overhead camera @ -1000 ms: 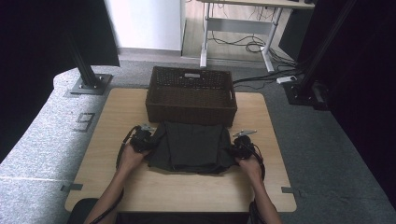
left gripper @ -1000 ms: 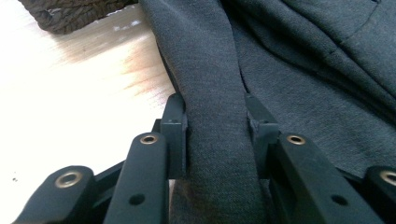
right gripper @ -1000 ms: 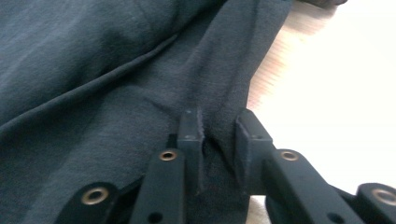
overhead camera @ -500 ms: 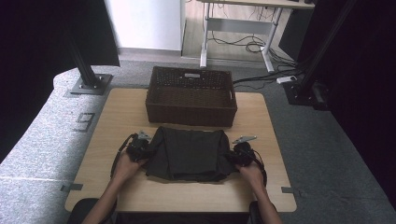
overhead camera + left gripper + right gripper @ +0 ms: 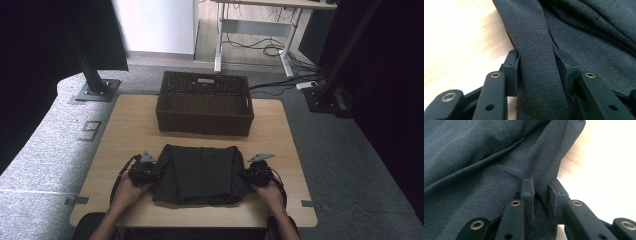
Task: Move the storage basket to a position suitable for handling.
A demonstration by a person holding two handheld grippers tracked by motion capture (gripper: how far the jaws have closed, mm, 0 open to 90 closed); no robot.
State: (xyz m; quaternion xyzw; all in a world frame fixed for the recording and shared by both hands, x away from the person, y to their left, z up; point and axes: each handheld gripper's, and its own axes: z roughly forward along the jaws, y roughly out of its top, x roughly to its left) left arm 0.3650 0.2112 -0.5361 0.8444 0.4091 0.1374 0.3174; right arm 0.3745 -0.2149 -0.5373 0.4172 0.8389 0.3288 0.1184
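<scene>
I have a dark folded garment [image 5: 196, 173] lying flat on the near half of the wooden counter [image 5: 130, 131], just in front of the brown wicker basket [image 5: 204, 102], which stands apart from it toward the far edge. My left tongs [image 5: 148, 173] sit at the garment's left edge and my right tongs [image 5: 248, 176] at its right edge, each with my hand behind it at the near side of the counter. In the left gripper view the left tongs [image 5: 537, 70] have a thick fold of the dark cloth [image 5: 584, 30] running up between the two black jaws; those jaws have just been opening, and the fold now fills the gap between them, though I cannot tell whether the pads press on it or merely flank it. The pale counter top [image 5: 459, 37] shows off to the side of that fold. In the right gripper view the right tongs [image 5: 541, 195] are closed tight on a pinched ridge of the cloth [image 5: 474, 157] near its edge, the jaws close together with the fabric bunched between them, and bare counter [image 5: 604, 165] shows just past the hem. The garment rests on the counter between my two hands, its layers stacked and its far edge near the basket.
</scene>
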